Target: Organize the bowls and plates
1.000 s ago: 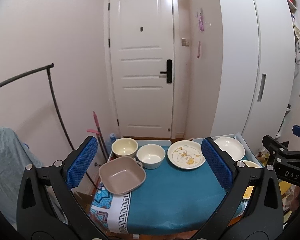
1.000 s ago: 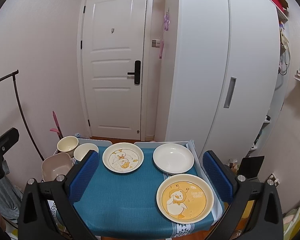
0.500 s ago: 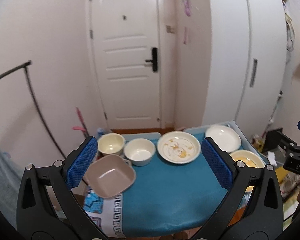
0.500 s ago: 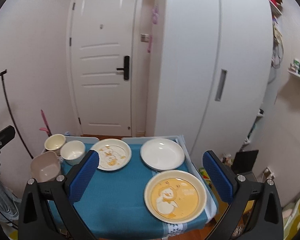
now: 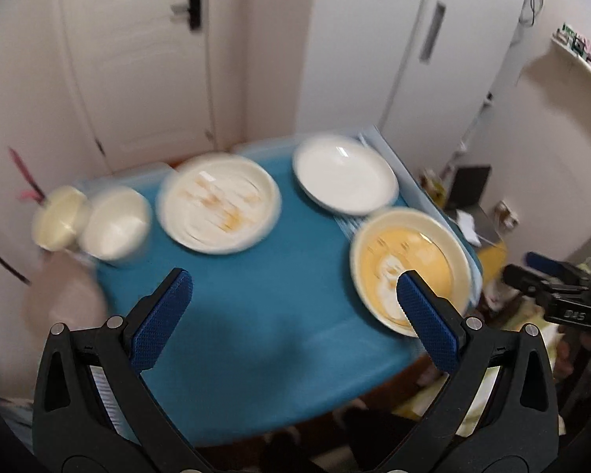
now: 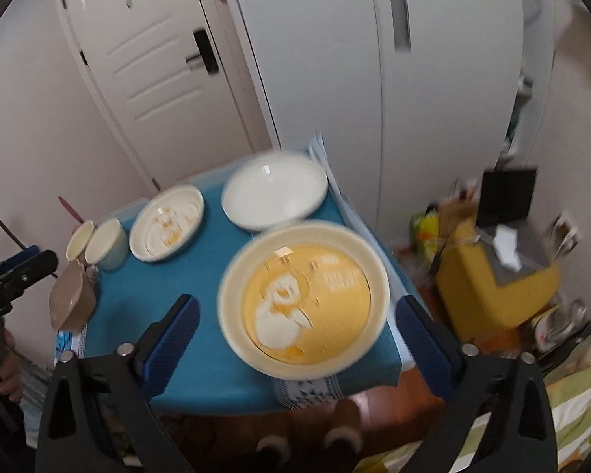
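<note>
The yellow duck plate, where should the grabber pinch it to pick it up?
Probably the raised cream rim of the yellow duck plate at its near edge, coming in low from the table's front. The plate lies flat on the blue tablecloth, too wide to span, and its near rim sits by the table edge. The open right gripper already faces it.

Brown bowl [image 5: 61, 299] blurred, left-side

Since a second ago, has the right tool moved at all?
Yes. The right tool has dropped and closed in on the yellow duck plate, which now fills the gap between its open fingers; the white door looks tilted.
</note>
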{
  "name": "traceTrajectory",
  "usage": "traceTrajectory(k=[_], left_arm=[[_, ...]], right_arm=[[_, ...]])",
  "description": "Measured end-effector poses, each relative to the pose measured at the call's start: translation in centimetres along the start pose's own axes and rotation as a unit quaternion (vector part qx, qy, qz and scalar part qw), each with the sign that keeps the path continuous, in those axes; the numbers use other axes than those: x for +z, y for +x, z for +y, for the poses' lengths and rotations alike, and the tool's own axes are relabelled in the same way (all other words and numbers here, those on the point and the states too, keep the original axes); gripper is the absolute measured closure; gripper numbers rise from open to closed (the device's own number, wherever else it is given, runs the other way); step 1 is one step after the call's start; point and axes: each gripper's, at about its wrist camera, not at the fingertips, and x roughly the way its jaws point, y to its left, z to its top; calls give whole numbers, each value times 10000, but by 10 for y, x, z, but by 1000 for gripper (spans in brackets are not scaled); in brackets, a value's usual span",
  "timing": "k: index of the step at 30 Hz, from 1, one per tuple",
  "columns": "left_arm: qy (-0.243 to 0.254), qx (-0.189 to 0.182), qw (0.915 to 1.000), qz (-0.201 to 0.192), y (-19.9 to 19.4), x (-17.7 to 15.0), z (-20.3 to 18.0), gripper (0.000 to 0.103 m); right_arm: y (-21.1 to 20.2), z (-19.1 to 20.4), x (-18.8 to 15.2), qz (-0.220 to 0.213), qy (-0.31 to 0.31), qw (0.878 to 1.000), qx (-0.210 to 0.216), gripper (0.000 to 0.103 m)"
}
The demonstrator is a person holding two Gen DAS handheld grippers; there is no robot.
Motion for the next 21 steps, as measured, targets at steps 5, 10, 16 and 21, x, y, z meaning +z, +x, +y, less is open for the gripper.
traceTrajectory(k=[5, 10, 16, 21], left_arm=[[-437, -317, 9951, 830, 75, -18, -25, 4], [-801, -247, 9880, 1296, 137, -36, -43, 24], [-1078, -160, 9813, 1588, 177, -53, -58, 45], [-1112, -103, 9810, 1589, 186, -61, -65, 61]], right_arm=[[59, -49, 0, 759, 73, 9955, 570, 30], [104, -78, 9, 1224, -150, 9879, 939, 38], [128, -93, 18, 1389, -456, 9805, 1312, 56], [141, -91, 24, 1497, -642, 9760, 1443, 78]])
